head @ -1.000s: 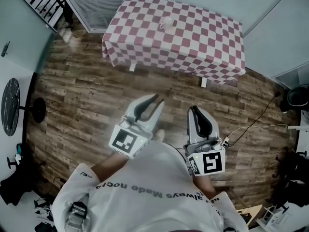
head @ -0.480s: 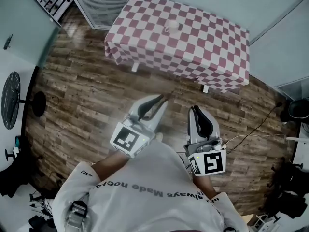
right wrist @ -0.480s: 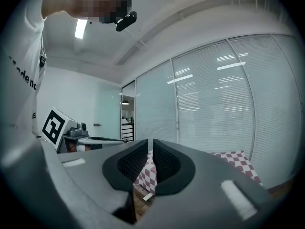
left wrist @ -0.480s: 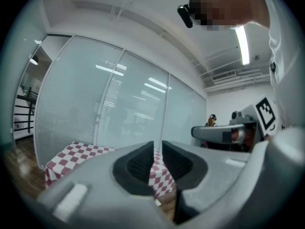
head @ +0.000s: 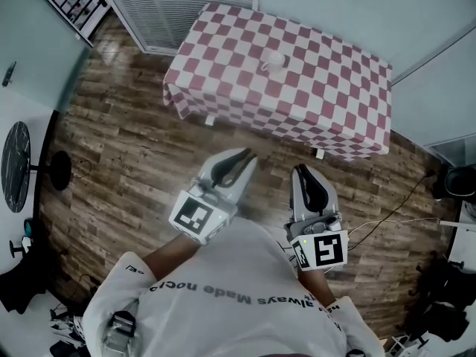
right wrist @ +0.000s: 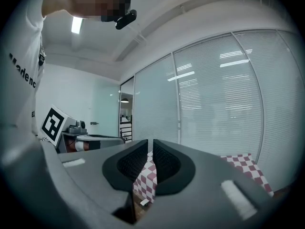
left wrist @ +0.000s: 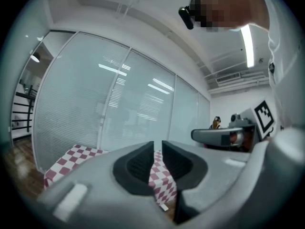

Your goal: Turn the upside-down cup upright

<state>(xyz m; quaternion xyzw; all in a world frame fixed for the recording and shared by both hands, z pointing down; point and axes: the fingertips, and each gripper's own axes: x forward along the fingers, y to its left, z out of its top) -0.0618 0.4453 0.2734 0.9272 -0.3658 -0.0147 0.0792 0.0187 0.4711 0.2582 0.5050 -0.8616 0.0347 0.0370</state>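
The left gripper (head: 248,155) has its two black-padded jaws drawn almost together. In the left gripper view (left wrist: 157,145) only a thin slit stays between the pads, and nothing is in it. The right gripper (head: 299,169) is closed just as tightly. In the right gripper view (right wrist: 150,143) its pads stand a sliver apart and empty. Both grippers are held level in front of the person's white printed shirt (head: 223,303), side by side over the brown wooden plank floor (head: 126,162), and touch nothing.

The small white cup (head: 274,60) stands on the table covered with a red-and-white checked cloth (head: 335,103). It is about midway along the table's length, a little nearer the far edge than the near edge. It is well apart from both grippers: a strip of bare floor and the table's near edge lie between it and them.

In the head view the cup is small and soft, so its rim and handle cannot be made out. In both gripper views the grey gripper body covers most of the table, leaving only a corner of the checked cloth (left wrist: 71,155) (right wrist: 243,162) and a sliver between the pads.
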